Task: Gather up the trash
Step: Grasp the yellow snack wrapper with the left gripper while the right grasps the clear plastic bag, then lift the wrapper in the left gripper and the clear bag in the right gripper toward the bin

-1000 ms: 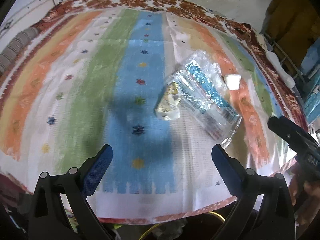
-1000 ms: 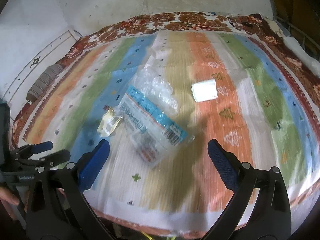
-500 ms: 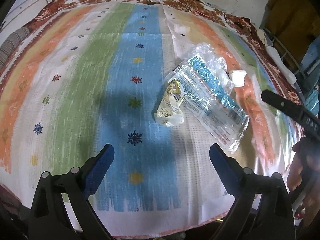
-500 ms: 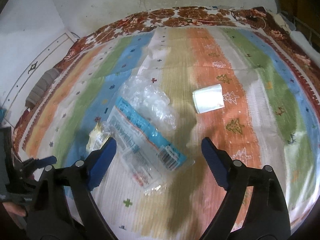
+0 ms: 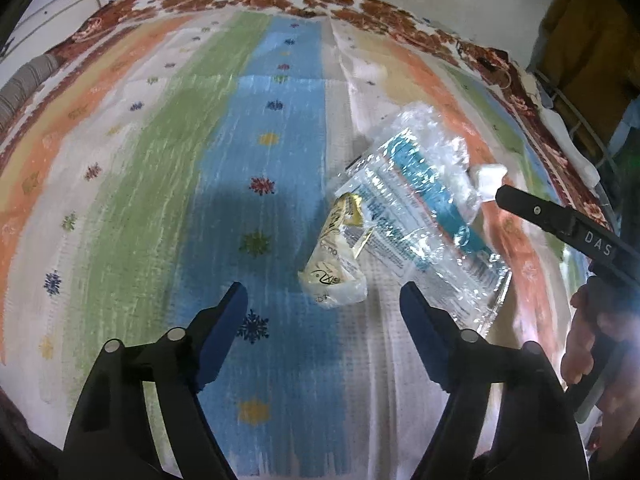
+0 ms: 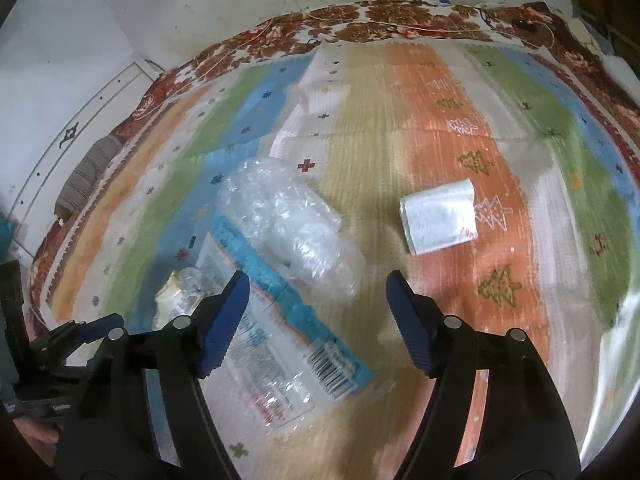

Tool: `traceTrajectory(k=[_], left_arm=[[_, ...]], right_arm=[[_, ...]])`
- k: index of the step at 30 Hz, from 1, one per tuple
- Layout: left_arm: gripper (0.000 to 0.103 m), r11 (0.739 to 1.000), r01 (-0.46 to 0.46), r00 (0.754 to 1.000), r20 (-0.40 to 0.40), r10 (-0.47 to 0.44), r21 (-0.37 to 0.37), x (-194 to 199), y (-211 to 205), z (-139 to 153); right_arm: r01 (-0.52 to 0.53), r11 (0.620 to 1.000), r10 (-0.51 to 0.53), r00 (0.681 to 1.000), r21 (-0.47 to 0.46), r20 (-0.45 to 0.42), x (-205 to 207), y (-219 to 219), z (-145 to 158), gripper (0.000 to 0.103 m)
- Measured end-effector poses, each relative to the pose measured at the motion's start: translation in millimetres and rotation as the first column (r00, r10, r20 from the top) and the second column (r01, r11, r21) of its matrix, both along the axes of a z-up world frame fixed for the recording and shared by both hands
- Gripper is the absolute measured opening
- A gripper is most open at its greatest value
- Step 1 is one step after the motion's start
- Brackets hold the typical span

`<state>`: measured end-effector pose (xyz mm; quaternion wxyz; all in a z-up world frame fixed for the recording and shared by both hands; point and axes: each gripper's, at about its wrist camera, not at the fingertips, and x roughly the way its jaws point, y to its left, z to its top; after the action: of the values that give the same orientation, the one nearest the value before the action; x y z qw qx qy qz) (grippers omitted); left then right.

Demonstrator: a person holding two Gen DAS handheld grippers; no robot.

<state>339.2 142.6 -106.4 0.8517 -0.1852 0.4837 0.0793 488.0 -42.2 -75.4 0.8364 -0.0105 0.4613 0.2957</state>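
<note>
A crumpled yellow-and-white wrapper (image 5: 335, 261) lies on the striped cloth (image 5: 168, 184), just beyond my left gripper (image 5: 325, 300). That gripper's jaws are closing, with nothing between them. A clear plastic bag with blue print (image 5: 416, 208) lies to the wrapper's right. In the right wrist view the same bag (image 6: 288, 264) sits under my right gripper (image 6: 318, 286), whose jaws are closing above it without pressing on it. The yellow wrapper (image 6: 176, 296) peeks out at the left. A folded white tissue (image 6: 438, 216) lies apart on the orange stripe.
The cloth covers a floral-edged surface (image 6: 400, 16) against a pale wall. A grey ribbed roll (image 6: 84, 172) rests at the far left edge. The right gripper's arm (image 5: 560, 220) and a hand (image 5: 584, 332) show at the left wrist view's right side.
Both grippers have come lower and closer to the trash, and both jaws have narrowed. The right gripper has slid over the clear bag. The trash has not moved.
</note>
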Motion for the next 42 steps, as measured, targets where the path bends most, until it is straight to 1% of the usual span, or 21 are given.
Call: traceTrajectory(k=[2,3,5,7,9,10,12,13,14,16,17,19,20,23,28,29,31,35,38,42], left_arm=[[0.072,1.0,0.002,1.0,-0.004,-0.002,0.006,3.8,0.0,-5.3],[0.071,1.0,0.002,1.0,-0.001,-0.002,0.005,4.8,0.1,-6.3],[0.062,1.0,0.001,1.0,0.007,-0.001,-0.006,7.5,1.4,-8.8],[0.059,1.0,0.002,1.0,0.008,-0.002,-0.018,11.7,2.3,-11.4],[0.055,1.0,0.006,1.0,0.007,-0.006,-0.014,15.6,1.2,-14.1],[0.052,1.0,0.008,1.0,0.007,-0.008,-0.011,17.3,0.8,-15.5],[0.046,1.0,0.011,1.0,0.011,-0.011,-0.015,20.0,-0.3,-18.1],[0.04,1.0,0.012,1.0,0.011,-0.012,-0.012,21.2,-1.1,-19.1],[0.039,1.0,0.015,1.0,0.011,-0.015,-0.002,22.5,-2.5,-20.0],[0.034,1.0,0.017,1.0,0.015,-0.017,0.018,23.4,-4.9,-18.8],[0.031,0.999,0.015,1.0,0.016,-0.015,0.028,23.2,-5.4,-17.8],[0.024,0.999,0.002,1.0,0.008,-0.003,0.042,22.9,-4.5,-15.5],[0.021,0.999,-0.01,1.0,0.001,0.01,0.047,21.8,-3.0,-13.6],[0.017,0.999,-0.039,0.999,0.003,0.038,0.014,12.9,2.2,-5.1],[0.015,0.999,-0.04,0.999,0.011,0.04,0.025,-3.4,1.0,14.5],[0.015,0.999,-0.047,0.999,0.008,0.047,0.022,-6.1,1.3,17.6],[0.014,0.998,-0.064,0.998,-0.002,0.064,0.005,-13.7,1.8,25.7],[0.014,0.999,-0.052,0.999,-0.008,0.051,-0.014,-25.0,-1.6,41.7],[0.014,0.998,-0.049,0.999,-0.006,0.049,-0.047,-31.4,-2.9,50.7],[0.013,0.995,-0.051,0.999,0.014,0.052,-0.088,-43.8,-5.5,66.9]], right_arm=[[-0.003,1.0,0.003,1.0,-0.005,-0.007,6.1,4.1,-7.6,0.062],[0.0,1.0,0.0,1.0,-0.003,-0.016,9.4,6.7,-11.8,0.058],[-0.005,1.0,0.005,1.0,0.014,-0.029,14.2,11.4,-15.9,0.054],[-0.008,1.0,0.009,1.0,0.022,-0.029,18.7,16.5,-17.8,0.051],[-0.006,1.0,0.008,0.999,0.03,-0.048,24.3,19.6,-21.5,0.043],[-0.002,1.0,0.004,0.998,0.029,-0.055,26.7,20.0,-23.6,0.038],[0.005,0.999,-0.001,0.997,0.043,-0.074,30.3,18.7,-27.9,0.034],[0.004,0.999,0.001,0.996,0.053,-0.086,31.2,17.6,-29.6,0.031],[0.004,0.998,0.002,0.995,0.058,-0.095,32.1,16.5,-31.1,0.03],[0.002,0.998,0.005,0.995,0.07,-0.101,32.6,14.2,-30.6,0.021],[0.0,0.997,0.008,0.995,0.072,-0.101,32.2,14.3,-29.7,0.02],[-0.007,0.998,0.011,0.997,0.062,-0.07,29.0,14.8,-23.0,0.015],[-0.011,0.999,0.013,0.999,0.05,-0.051,27.1,15.8,-19.2,0.014],[-0.029,0.999,0.028,0.999,0.025,0.031,18.7,18.6,1.4,0.013],[-0.027,1.0,0.025,0.994,0.013,0.104,6.3,15.3,27.8,0.013],[-0.024,1.0,0.023,0.993,0.003,0.114,4.4,14.9,30.6,0.013],[-0.014,0.999,0.021,0.988,-0.049,0.153,-3.1,15.3,40.7,0.013],[-0.019,0.998,0.031,0.984,-0.067,0.177,-16.5,11.7,57.3,0.013],[-0.028,0.996,0.042,0.984,-0.082,0.173,-30.0,11.4,64.7,0.013],[-0.057,0.988,0.083,0.98,-0.146,0.183,-53.3,13.4,68.6,0.013]])
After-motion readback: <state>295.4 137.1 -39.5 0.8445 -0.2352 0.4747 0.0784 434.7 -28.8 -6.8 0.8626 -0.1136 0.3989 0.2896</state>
